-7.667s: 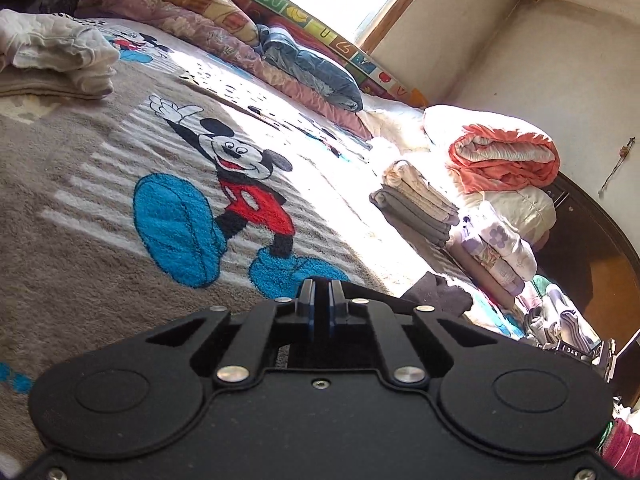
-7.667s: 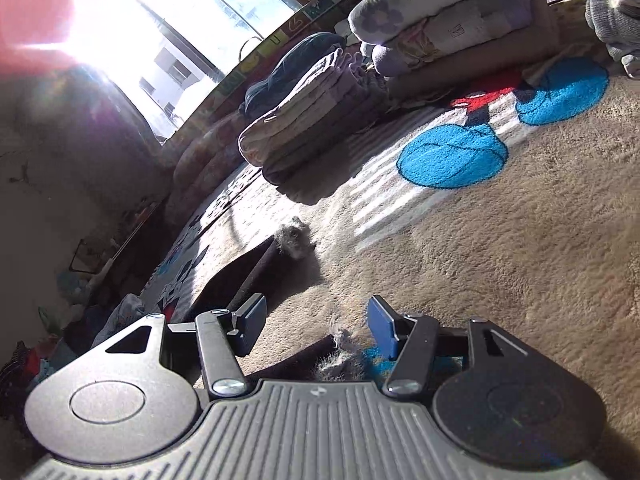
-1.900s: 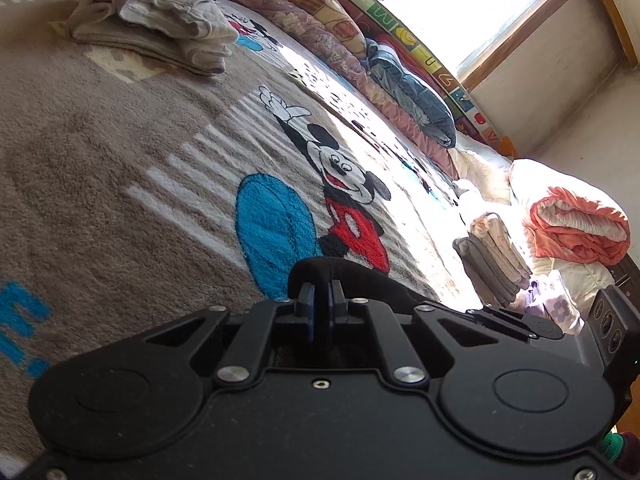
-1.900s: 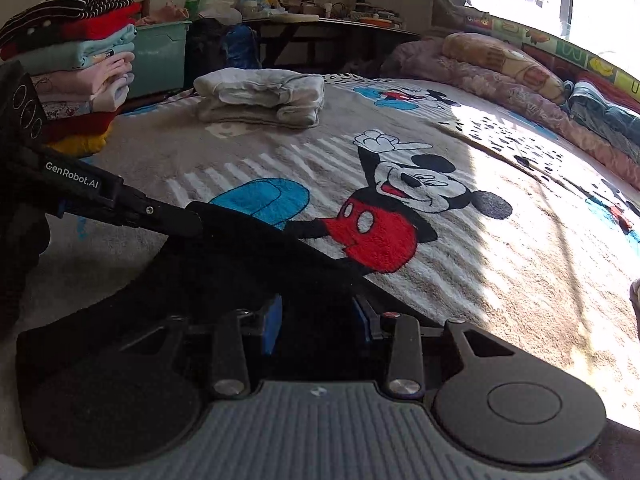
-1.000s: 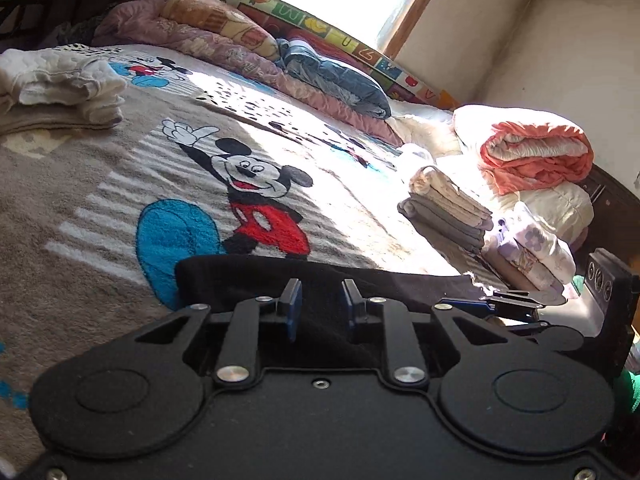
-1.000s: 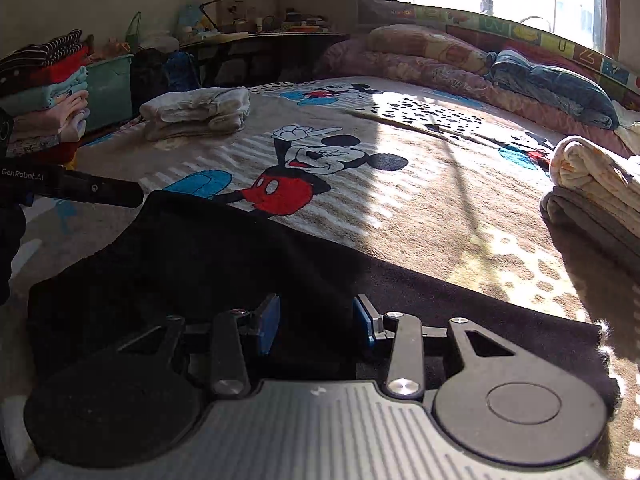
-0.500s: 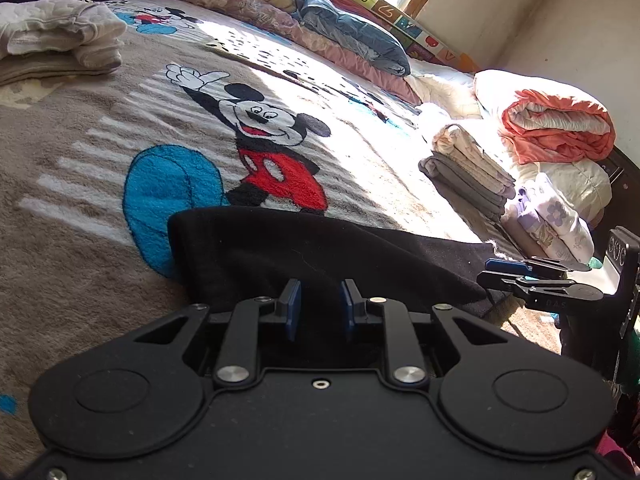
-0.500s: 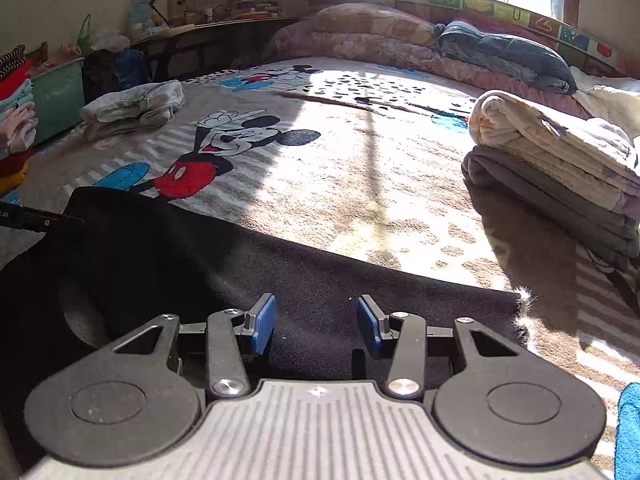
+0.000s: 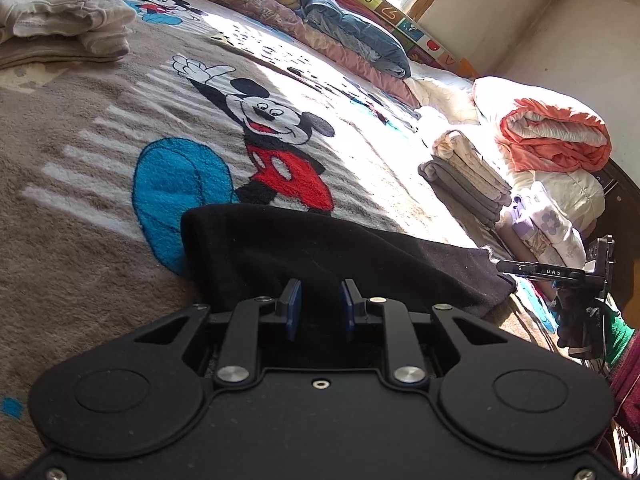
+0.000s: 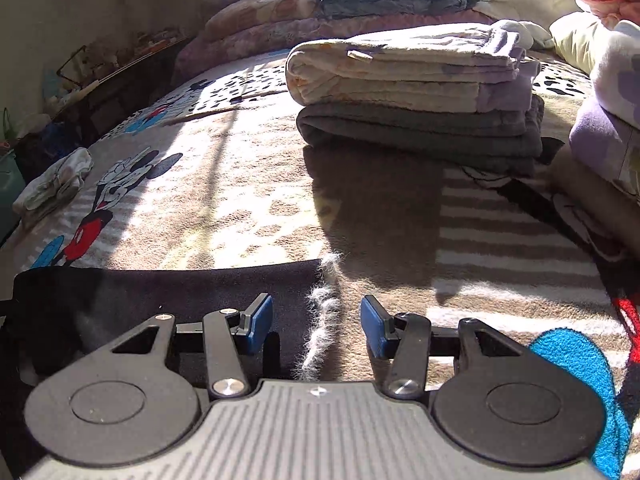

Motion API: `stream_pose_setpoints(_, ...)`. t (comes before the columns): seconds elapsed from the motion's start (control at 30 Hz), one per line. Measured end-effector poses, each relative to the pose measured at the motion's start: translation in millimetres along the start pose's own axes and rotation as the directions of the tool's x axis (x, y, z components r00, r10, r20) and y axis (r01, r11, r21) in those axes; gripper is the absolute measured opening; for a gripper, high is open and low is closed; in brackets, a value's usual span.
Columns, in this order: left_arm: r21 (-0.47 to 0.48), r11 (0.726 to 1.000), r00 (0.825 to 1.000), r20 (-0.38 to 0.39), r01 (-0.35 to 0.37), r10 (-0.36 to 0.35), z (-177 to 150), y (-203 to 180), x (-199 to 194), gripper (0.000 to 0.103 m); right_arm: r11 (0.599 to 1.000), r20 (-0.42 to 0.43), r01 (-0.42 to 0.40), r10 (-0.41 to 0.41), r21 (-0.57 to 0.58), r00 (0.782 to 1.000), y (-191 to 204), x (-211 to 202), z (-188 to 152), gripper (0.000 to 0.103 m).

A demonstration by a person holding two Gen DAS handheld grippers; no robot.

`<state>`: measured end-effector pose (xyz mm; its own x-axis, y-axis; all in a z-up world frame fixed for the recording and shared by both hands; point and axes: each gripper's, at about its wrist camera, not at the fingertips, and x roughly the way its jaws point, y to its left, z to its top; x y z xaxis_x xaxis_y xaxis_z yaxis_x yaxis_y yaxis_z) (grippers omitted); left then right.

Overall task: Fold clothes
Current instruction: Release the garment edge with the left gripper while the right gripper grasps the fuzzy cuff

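Currently we are listing 1 black garment [image 9: 320, 252], lying flat across the lower middle of the frame on the cartoon blanket [image 9: 80, 152]; left gripper [image 9: 319, 309] and right gripper [image 10: 316, 322] are both hovering spread, gripping nothing, apparently so the cloth settles.

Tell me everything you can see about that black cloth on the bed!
The black cloth is a dark, soft-looking garment lying flat on the Mickey Mouse blanket, stretched out long from left to right. Its left end is a rounded fold covering part of the blue shape. Its right end has a fuzzy grey fringe. Sunlight falls on the right part. The left gripper is open over it, and the right gripper is open over the fringed end. Neither is pinching it.
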<state>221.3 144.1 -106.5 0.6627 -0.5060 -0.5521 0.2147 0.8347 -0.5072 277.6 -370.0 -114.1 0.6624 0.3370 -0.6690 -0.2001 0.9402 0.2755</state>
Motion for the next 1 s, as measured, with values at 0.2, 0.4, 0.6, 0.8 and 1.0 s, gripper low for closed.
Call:
stream_pose_setpoints(0.2, 0.003, 1.0, 1.0, -0.002, -0.003, 0.003, 0, -1, 2, 0.019, 0.991, 0.049, -0.115, 0.112, 0.062, 0.993, 0, -7, -6, 0.031)
stream_pose_setpoints(0.4, 0.003, 1.0, 1.0, -0.004, -0.005, 0.005, -1, 0, 3, 0.019, 0.988, 0.057, -0.133, 0.129, 0.083, 0.99, -4, -2, -7, 0.03)
stream_pose_setpoints(0.6, -0.003, 1.0, 1.0, -0.015, -0.005, 0.005, -2, 2, 5, 0.019, 0.959, 0.143, -0.196, 0.169, 0.203, 0.975, -19, 0, 1, 0.009)
stream_pose_setpoints(0.8, -0.041, 0.999, 1.0, -0.023, 0.021, -0.022, -2, 9, 5, 0.019, 0.955, 0.11, -0.157, 0.132, 0.252, 0.985, -29, 16, 8, 0.009)
stream_pose_setpoints(1.0, -0.045, 0.999, 0.999, -0.026, 0.027, -0.028, -1, 10, 6, 0.019, 0.98, 0.07, -0.079, 0.067, 0.181, 0.995, -18, 13, 0, 0.013)
